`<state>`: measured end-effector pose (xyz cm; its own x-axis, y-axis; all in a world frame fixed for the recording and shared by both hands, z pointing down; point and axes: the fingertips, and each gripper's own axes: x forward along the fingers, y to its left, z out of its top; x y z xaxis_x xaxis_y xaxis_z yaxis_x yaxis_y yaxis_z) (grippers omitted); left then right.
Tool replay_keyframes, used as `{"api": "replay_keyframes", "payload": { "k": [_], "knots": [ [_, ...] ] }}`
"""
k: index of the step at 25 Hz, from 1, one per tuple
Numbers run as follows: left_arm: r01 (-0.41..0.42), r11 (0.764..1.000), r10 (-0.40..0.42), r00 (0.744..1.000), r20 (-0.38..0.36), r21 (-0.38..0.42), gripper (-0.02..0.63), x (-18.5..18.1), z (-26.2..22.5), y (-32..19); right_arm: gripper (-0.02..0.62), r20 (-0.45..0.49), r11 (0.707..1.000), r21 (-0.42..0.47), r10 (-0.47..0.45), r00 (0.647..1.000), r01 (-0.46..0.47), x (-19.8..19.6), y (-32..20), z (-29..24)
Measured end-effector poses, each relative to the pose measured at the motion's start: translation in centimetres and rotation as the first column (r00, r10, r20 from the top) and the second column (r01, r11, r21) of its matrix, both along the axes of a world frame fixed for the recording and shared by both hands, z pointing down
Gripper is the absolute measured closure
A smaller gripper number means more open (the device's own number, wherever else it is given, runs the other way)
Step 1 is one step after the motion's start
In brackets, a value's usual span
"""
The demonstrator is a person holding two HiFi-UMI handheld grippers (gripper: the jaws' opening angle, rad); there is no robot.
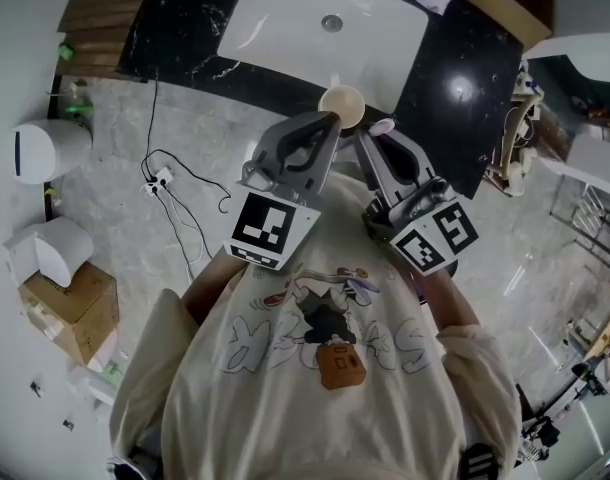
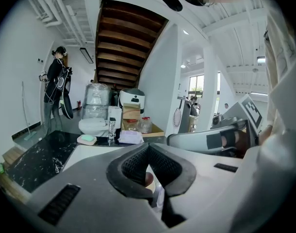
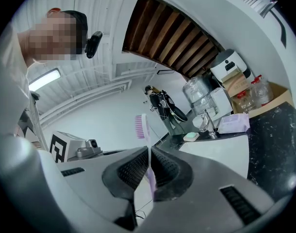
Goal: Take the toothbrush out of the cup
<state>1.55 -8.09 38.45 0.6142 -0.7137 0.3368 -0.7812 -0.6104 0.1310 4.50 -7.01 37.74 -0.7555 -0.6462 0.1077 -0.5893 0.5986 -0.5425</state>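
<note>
In the head view my left gripper is shut on the rim of a beige cup, held in the air just in front of the sink's near edge. In the left gripper view the cup shows as a cream and brown patch pinched between the pads. Just to its right, my right gripper is shut on a pink-headed toothbrush. In the right gripper view the toothbrush stands upright between the pads, bristle head above them. The brush is outside the cup.
A white sink basin is set in a black marble counter straight ahead. On the counter are a soap dish, a faucet and a folded cloth. A cable, a cardboard box and a white bin are on the floor at left.
</note>
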Motion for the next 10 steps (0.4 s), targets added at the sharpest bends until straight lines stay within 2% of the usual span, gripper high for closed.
{"api": "replay_keyframes", "payload": {
  "k": [10],
  "knots": [
    [-0.002,1.000,0.002,1.000,0.015,-0.010,0.592,-0.12,0.10,-0.28,0.566,0.012,1.000,0.008,-0.013,1.000,0.012,-0.41,-0.36,-0.34]
  ]
}}
